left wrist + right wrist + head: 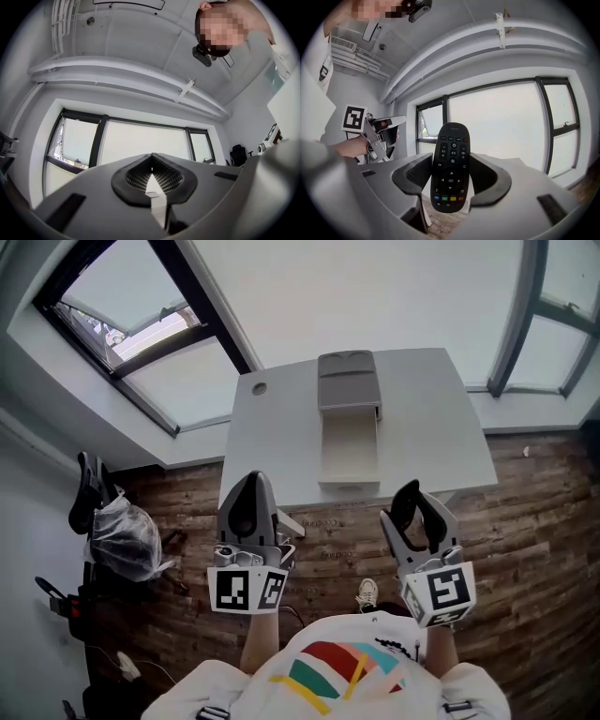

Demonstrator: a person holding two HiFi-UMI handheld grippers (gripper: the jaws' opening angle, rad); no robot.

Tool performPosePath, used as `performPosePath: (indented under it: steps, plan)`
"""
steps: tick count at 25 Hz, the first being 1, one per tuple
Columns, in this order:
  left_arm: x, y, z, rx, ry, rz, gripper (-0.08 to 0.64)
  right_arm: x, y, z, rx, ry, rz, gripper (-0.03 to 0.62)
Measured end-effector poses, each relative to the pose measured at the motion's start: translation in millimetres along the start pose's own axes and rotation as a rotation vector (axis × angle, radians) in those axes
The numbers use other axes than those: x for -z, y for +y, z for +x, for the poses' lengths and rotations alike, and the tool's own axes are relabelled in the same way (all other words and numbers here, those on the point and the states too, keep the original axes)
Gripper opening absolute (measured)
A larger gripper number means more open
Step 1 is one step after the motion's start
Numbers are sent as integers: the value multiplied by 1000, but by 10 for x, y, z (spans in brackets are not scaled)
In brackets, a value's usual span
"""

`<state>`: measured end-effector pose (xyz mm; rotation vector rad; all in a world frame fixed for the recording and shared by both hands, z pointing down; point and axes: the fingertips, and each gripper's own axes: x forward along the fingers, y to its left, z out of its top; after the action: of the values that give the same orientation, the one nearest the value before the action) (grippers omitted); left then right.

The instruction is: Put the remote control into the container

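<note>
A black remote control [451, 159] with coloured buttons stands upright between the pads of my right gripper [451, 174], which is shut on its lower half. In the head view the right gripper [419, 512] is held close to the body, short of the table's near edge, and the remote is hard to make out there. The container [348, 451] is a long pale box with its grey lid [347, 381] folded back, lying on the white table. My left gripper [251, 488] is raised beside the right one, its pads [136, 176] together with nothing between them.
The white table [422, 427] stands over a wooden floor [534, 521], with a small round hole [260, 387] at its far left. A black chair with a plastic bag [122, 540] stands at the left. Windows run behind the table. A shoe [367, 594] shows below.
</note>
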<state>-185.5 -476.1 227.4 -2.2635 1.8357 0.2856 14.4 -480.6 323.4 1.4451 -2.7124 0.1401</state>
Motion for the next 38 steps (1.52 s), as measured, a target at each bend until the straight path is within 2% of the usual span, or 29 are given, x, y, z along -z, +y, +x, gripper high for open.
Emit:
performPosePath:
  steps: [4, 7, 11, 15, 23, 29, 38]
  plan:
    - [79, -278, 277, 46, 5, 22, 8, -28, -139, 171, -26, -14, -1, 249]
    - [143, -341, 448, 48, 14, 18, 8, -87, -211, 327, -45, -12, -12, 249]
    - [262, -199, 619, 24, 36, 9, 8, -176, -243, 588, -73, -22, -32, 249]
    - [429, 21, 830, -5, 49, -25, 8, -151, -328, 912, -61, 9, -20, 249]
    - [867, 317, 1464, 12, 102, -53, 8, -143, -533, 1635, -49, 78, -31, 249]
    - [1308, 529, 1902, 39, 158, -81, 8, 152, -647, 2240, -36, 214, -26, 249]
    - [2112, 875, 2193, 20, 268, -147, 8, 1179, -645, 2876, -73, 541, 23, 249]
